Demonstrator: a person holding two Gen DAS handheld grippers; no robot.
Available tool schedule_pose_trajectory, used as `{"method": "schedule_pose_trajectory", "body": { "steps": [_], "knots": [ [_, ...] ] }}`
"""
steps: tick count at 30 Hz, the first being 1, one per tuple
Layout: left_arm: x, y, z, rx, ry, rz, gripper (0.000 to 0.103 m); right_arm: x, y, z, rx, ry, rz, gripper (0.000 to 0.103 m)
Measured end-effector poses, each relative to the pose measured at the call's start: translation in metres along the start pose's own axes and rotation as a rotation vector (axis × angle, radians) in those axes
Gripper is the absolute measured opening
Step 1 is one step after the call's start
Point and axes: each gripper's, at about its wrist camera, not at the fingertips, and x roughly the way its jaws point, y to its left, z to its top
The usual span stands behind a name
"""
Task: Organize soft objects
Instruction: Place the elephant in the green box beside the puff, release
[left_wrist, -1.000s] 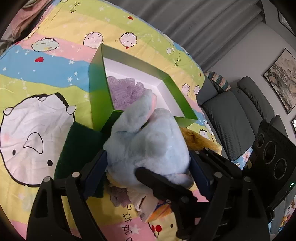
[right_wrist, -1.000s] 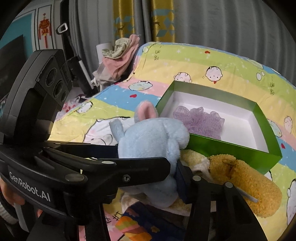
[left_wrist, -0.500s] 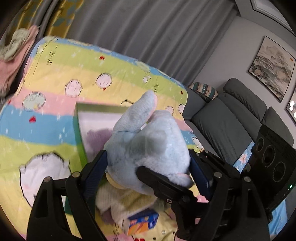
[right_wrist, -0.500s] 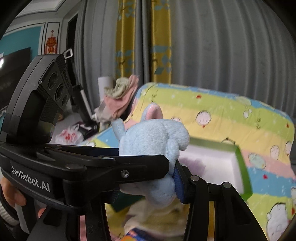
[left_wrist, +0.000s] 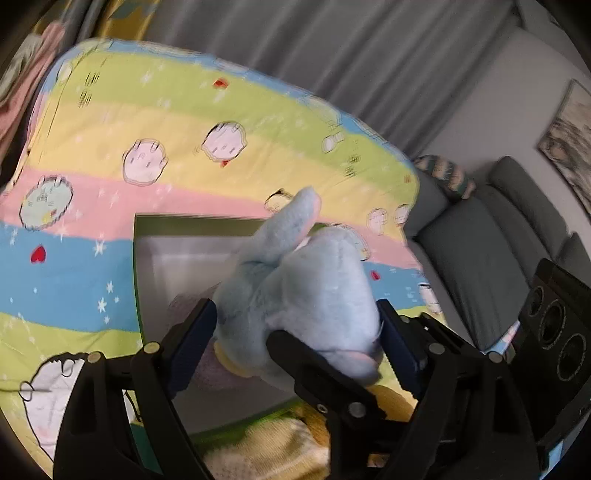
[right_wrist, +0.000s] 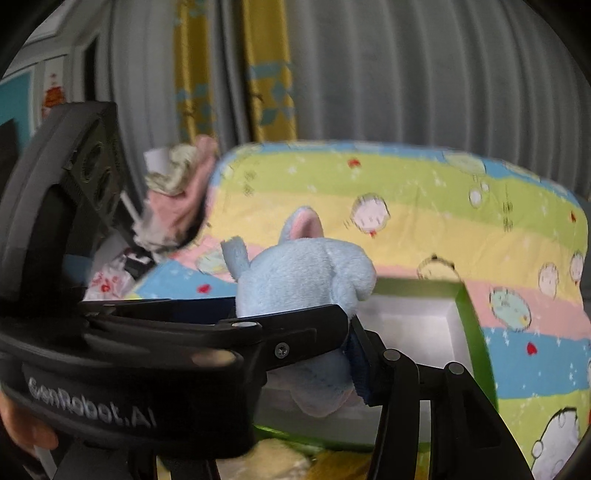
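Note:
A light blue plush toy (left_wrist: 306, 291) with a pink-lined ear is held in the air over the green box (left_wrist: 137, 273) with a white inside. My left gripper (left_wrist: 295, 332) is shut on its sides. My right gripper (right_wrist: 295, 328) is shut on the same plush toy (right_wrist: 299, 273) from the other side. A purple fluffy thing (left_wrist: 184, 302) lies in the box, mostly hidden behind the toy. The green box also shows in the right wrist view (right_wrist: 469, 325).
The box rests on a striped cartoon blanket (left_wrist: 184, 122). A yellow plush (left_wrist: 280, 443) lies at the box's near edge. A grey sofa (left_wrist: 480, 236) stands to the right, grey curtains behind. Pink clothes (right_wrist: 177, 199) are heaped at the far left.
Both grippers carried the plush up off the blanket, then forward over the box. The box's inside now sits directly under the toy.

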Motion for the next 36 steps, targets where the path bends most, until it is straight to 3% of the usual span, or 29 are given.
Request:
{"method": "schedule_pose_trajectory", "body": {
  "steps": [4,9,13,20,36],
  "knots": [
    [0.021,0.011,-0.002,-0.045,0.048,0.066,0.091,0.019,-0.009,-0.009,0.01,0.072,-0.07,0.058],
    [0.011,0.019,-0.009,-0.062,0.04,0.105,0.102,-0.001,-0.022,-0.016,0.033,0.064,-0.09,0.072],
    [-0.011,0.02,-0.014,-0.067,0.009,0.106,0.102,-0.025,-0.029,-0.02,0.031,0.048,-0.119,0.072],
    [-0.041,0.013,-0.03,-0.033,-0.012,0.171,0.102,-0.073,-0.039,-0.039,0.061,0.031,-0.144,0.072],
    [-0.086,-0.034,-0.106,0.088,0.004,0.332,0.102,-0.144,-0.024,-0.094,0.116,0.032,-0.111,0.073]
  ]
}}
